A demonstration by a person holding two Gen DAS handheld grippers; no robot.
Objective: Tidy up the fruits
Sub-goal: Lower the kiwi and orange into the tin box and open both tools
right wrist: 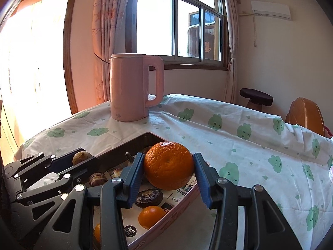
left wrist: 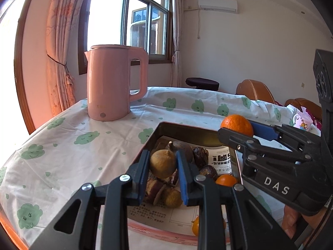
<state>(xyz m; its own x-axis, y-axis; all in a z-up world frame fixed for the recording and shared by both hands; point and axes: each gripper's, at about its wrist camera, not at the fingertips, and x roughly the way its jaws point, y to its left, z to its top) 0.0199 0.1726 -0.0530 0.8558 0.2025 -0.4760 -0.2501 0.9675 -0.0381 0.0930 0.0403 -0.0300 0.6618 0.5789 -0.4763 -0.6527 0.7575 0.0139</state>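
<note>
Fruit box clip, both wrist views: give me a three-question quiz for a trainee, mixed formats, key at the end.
1. True or false: the right gripper is empty.
2. What does the left gripper grip? A) an orange B) a brownish-yellow round fruit C) the kettle
3. Fill in: the pink kettle stands on the ____, beyond the box.

Key:
1. False; its fingers clamp an orange.
2. B, the brownish fruit, held above the box.
3. Tablecloth.
</note>
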